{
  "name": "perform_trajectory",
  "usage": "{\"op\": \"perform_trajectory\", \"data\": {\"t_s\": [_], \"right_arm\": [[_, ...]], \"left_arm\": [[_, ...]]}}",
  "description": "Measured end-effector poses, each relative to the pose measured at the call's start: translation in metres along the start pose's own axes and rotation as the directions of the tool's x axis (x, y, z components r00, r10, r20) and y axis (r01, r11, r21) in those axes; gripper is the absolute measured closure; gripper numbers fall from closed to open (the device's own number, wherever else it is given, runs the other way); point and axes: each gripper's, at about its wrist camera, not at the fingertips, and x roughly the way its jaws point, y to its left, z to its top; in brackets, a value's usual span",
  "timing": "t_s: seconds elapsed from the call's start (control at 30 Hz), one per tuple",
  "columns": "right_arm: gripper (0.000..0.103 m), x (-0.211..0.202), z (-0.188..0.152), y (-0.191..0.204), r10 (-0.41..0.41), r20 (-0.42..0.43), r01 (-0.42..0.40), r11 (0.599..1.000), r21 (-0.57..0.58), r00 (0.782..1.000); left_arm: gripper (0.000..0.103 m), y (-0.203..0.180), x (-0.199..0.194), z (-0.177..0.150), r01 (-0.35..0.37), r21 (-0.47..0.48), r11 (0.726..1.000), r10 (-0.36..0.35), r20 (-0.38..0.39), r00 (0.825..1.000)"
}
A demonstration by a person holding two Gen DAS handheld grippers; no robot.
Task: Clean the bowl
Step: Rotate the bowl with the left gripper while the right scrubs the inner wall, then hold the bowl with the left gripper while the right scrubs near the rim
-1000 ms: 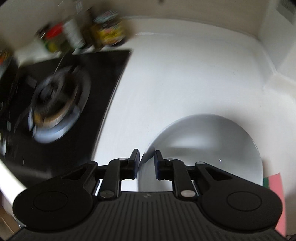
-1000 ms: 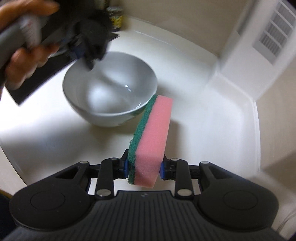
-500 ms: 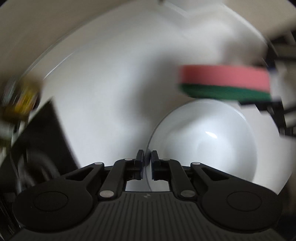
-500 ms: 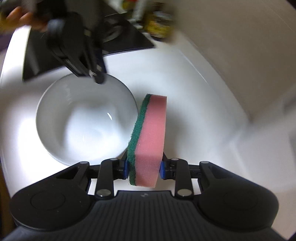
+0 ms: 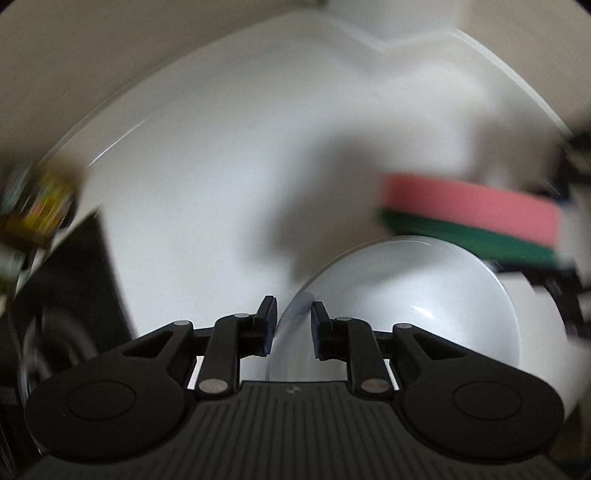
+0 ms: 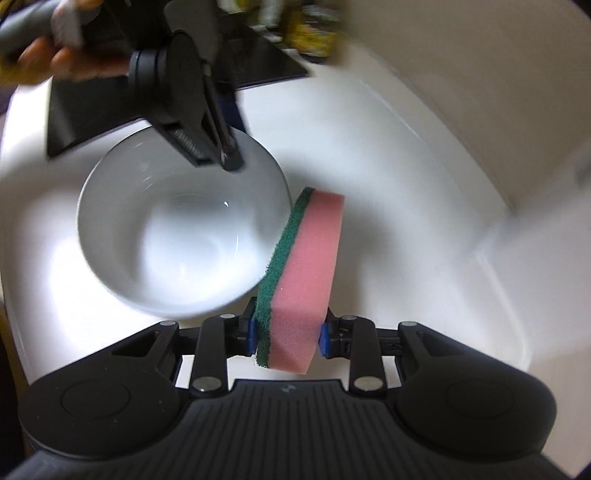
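Worktop (image 6: pixel 388 177) white, cream wall behind; left claw (image 5: pixel 293 314) opening astride bowl (image 6: pixel 177 236) rim (right claw (image 6: pixel 288 334) pinching sponge (image 6: pixel 306 266)).

White tabletop (image 6: pixel 388 184) spreads ahead of the right claw and out to its right; its curved raised edge meets a beige wall (image 6: pixel 480 74) far right. Black stove (image 6: pixel 92 110) lies on the tabletop far ahead-left of the right claw; in the left wrist view it sits left of the left claw (image 5: pixel 66 288), blurred. Jars (image 6: pixel 314 33) with yellow labels stand behind the stove, far ahead, too blurred to read; also far left of the left claw (image 5: pixel 37 210).
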Motion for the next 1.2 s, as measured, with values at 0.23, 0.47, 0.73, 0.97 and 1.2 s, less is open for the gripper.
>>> {"op": "perform_trajectory", "data": {"t_s": [0.23,0.47,0.73,0.97,1.2], "right_arm": [[0.077,-0.03,-0.039,0.053,-0.104,0.051,0.077,0.92,0.384,0.993],[0.077,-0.036,-0.043,0.047,-0.203,0.043,0.168,0.897,0.409,0.978],[0.077,-0.019,0.007,0.051,-0.347,0.078,0.355,0.923,-0.146,0.935],[0.077,0.022,0.033,0.068,-0.447,0.093,0.445,0.804,-0.395,0.89],[0.077,0.019,0.028,0.058,-0.405,0.108,0.416,0.839,-0.35,0.908]], "left_arm": [[0.086,0.019,-0.01,-0.042,-0.177,-0.534,0.827,0.182,-0.043,0.982],[0.092,0.002,-0.039,-0.084,-0.033,-0.573,0.819,0.004,-0.051,0.999],[0.096,0.02,-0.039,-0.04,-0.019,-0.274,0.962,-0.011,-0.108,0.994],[0.097,0.004,-0.043,-0.004,-0.094,-0.019,0.995,0.095,0.056,0.994],[0.103,-0.002,0.007,0.027,-0.09,0.3,0.95,0.085,0.028,0.996]]}}
